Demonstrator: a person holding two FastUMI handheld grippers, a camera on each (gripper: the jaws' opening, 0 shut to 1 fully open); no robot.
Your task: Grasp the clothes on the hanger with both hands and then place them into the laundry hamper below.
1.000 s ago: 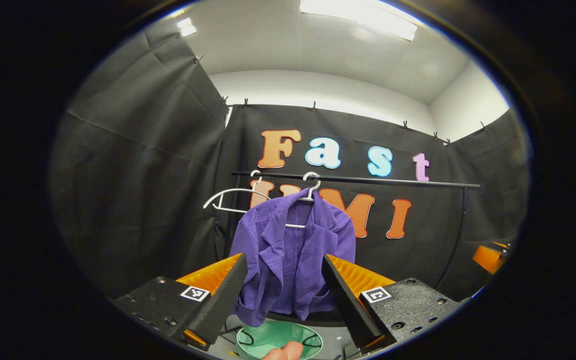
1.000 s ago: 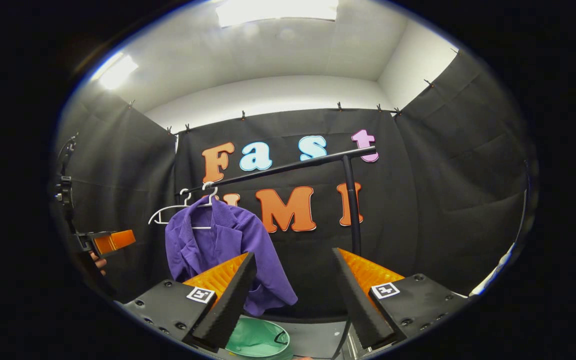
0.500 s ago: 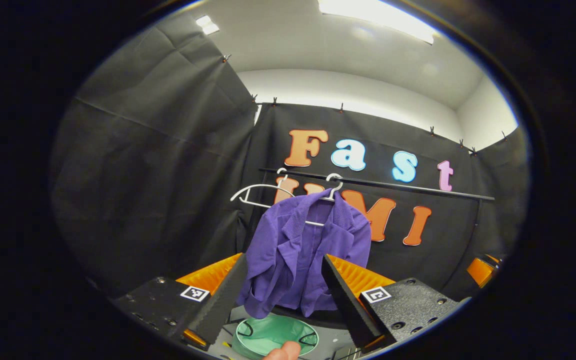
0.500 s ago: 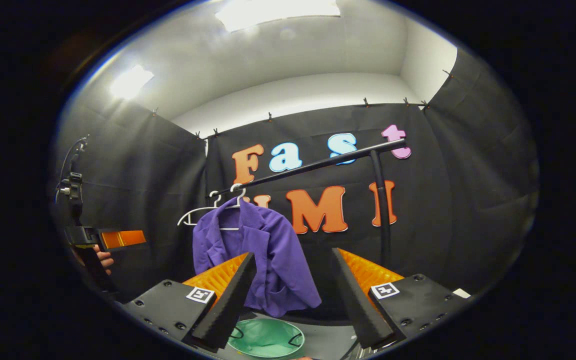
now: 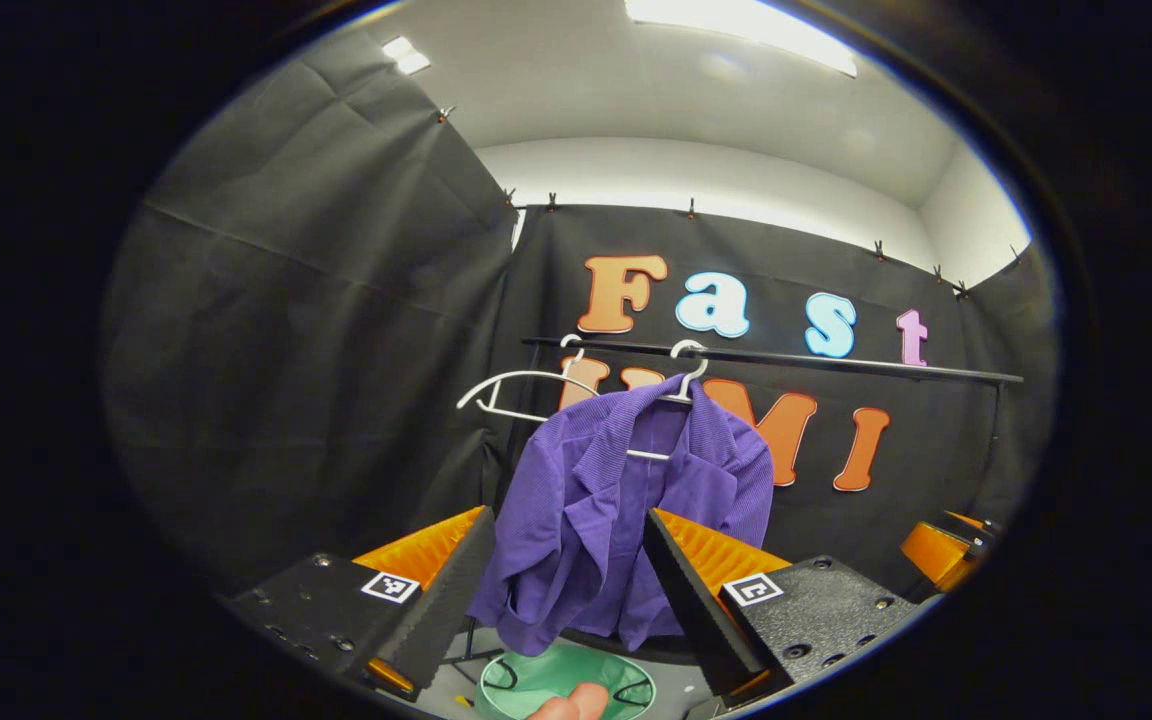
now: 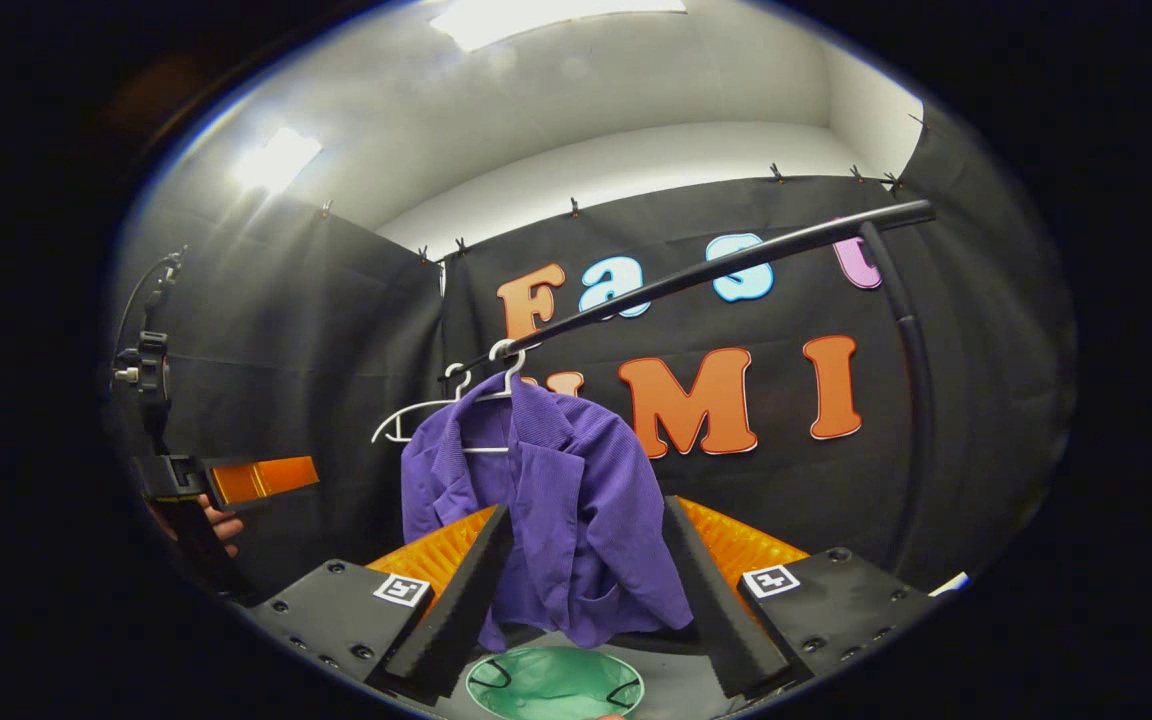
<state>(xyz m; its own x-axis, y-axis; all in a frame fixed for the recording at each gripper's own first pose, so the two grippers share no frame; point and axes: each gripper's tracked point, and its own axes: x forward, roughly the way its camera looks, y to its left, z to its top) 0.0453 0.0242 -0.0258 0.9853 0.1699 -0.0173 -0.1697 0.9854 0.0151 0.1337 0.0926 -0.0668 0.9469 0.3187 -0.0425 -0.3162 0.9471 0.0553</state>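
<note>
While both grippers stand open, the purple shirt hangs on its white hanger.
Left gripper and right gripper hold nothing; green hamper sits below the shirt.

the booth is lit by ceiling panels glaring at upper frame; edges are bent by fisheye distortion.

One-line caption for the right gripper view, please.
Open right claw faces a purple shirt hanging on the rail, green hamper below.
</note>
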